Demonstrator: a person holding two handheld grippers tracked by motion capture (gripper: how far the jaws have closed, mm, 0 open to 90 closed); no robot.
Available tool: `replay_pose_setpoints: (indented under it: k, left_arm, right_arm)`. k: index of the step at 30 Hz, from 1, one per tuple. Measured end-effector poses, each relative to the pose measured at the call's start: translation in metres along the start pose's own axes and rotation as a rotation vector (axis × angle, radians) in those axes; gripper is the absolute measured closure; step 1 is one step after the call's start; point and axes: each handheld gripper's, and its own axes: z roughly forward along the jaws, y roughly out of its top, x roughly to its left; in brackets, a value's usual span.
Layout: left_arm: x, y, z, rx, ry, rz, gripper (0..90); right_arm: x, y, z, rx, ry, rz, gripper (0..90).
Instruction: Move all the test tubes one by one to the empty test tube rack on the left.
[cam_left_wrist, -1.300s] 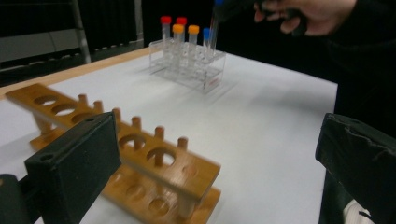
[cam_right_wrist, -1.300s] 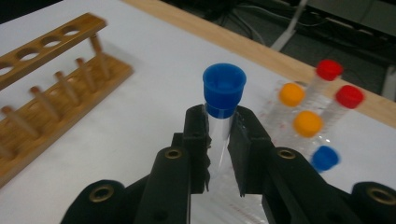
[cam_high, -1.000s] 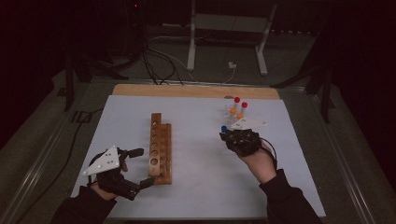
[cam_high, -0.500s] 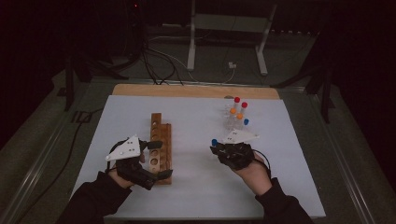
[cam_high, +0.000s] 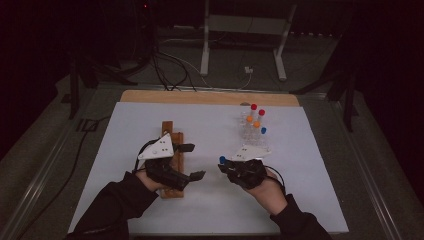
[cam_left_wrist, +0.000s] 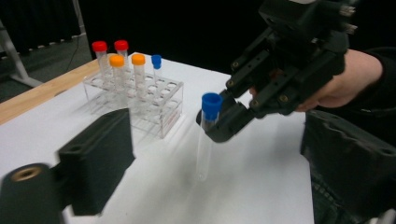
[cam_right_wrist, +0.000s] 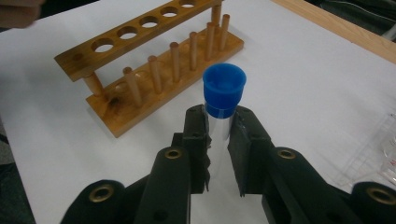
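My right gripper (cam_right_wrist: 218, 126) is shut on a clear test tube with a blue cap (cam_right_wrist: 224, 86), gripping it just under the cap. It holds the tube (cam_left_wrist: 205, 140) upright above the white table, left of the clear rack. The left gripper (cam_high: 192, 161) hovers over the near end of the wooden tube rack (cam_high: 167, 129) and points right at the held tube (cam_high: 222, 160). Its jaws have just been closing a little but still stand wide apart, and the tube is beyond their tips, untouched. The wooden rack (cam_right_wrist: 159, 70) has empty holes and pegs.
A clear plastic rack (cam_high: 252, 132) at the back right holds several capped tubes, red, orange and blue (cam_left_wrist: 140, 98). The white mat (cam_high: 310, 165) lies on a wooden tabletop (cam_high: 210, 97). Cables and metal stand legs lie on the dark floor beyond.
The left gripper has moved right, over the wooden rack, toward the middle. The right gripper has carried the blue-capped tube left and nearer the person, away from the clear rack.
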Motion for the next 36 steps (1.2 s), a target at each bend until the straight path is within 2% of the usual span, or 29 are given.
replay_pose_setpoints:
  k: [3,12,16,20,26,33,36]
  left_arm:
    - [0.000,0.002,0.007,0.009,0.002,-0.003,17.4]
    - [-0.002,0.008,0.024,0.024,-0.001,0.013,37.2]
    - [-0.002,0.009,0.030,0.032,-0.011,0.022,44.5]
    - [-0.003,0.007,0.036,0.040,-0.006,0.019,51.3]
    - [-0.004,0.006,0.046,0.066,0.001,0.035,61.0]
    - [-0.002,0.005,0.047,0.061,-0.010,0.024,73.7]
    - [-0.003,0.005,0.048,0.067,-0.005,0.038,76.3]
  right_arm:
    - [0.002,0.002,-0.001,-0.002,0.005,-0.008,77.1]
    - [0.007,0.004,0.000,-0.003,0.021,-0.013,77.1]
    - [0.007,0.005,0.000,-0.005,0.025,-0.016,77.1]
    - [0.007,0.004,0.001,-0.009,0.028,-0.011,77.1]
    - [0.009,0.004,0.003,-0.008,0.034,-0.012,77.1]
    - [0.007,0.004,0.002,-0.012,0.026,-0.009,77.1]
    - [0.006,0.004,0.003,-0.009,0.025,-0.007,77.1]
